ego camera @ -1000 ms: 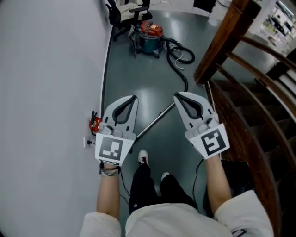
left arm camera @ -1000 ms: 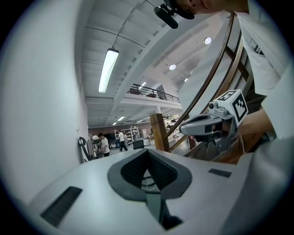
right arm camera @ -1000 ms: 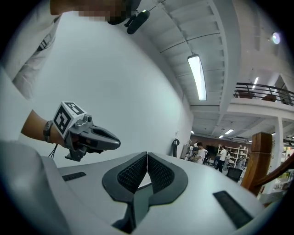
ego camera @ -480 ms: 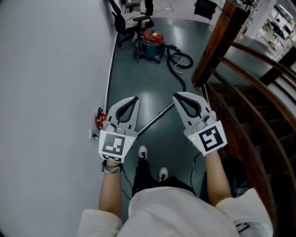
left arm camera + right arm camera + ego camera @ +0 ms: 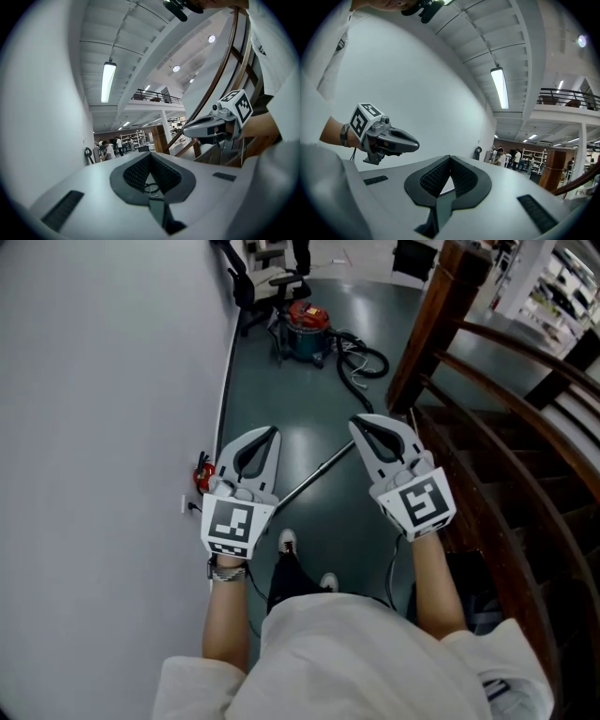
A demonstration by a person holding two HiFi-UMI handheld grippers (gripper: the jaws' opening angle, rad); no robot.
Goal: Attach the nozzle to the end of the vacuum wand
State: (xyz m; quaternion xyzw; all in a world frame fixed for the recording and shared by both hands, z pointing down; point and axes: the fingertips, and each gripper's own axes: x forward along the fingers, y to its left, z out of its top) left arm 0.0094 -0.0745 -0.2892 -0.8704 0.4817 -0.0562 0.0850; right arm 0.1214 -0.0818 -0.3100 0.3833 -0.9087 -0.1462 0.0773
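No brand or lettering can be read anywhere. The only print is the black-and-white square marker on each gripper's cube, one cube per gripper. The two grippers are side by side and apart above the floor. The left gripper (image 5: 271, 431) and the right gripper (image 5: 355, 421) each have their jaws pressed together with nothing between them (both gripper views show the ribbed pads meeting at the tip).

One vacuum wand (image 5: 314, 476), a thin metal tube, lies slantwise on the dark floor (image 5: 281, 390) and shows in the gap between the grippers. Its near end points toward the person's two shoes (image 5: 289, 542). One red-topped vacuum canister (image 5: 307, 322) stands well beyond, with one black hose (image 5: 364, 360) looped beside it. The nozzle cannot be made out.

A white wall (image 5: 103, 427) edges the floor on the left, with one small red object (image 5: 203, 474) at its foot. A wooden stair railing (image 5: 441, 334) closes the right. Between them an open strip of floor runs toward the canister.
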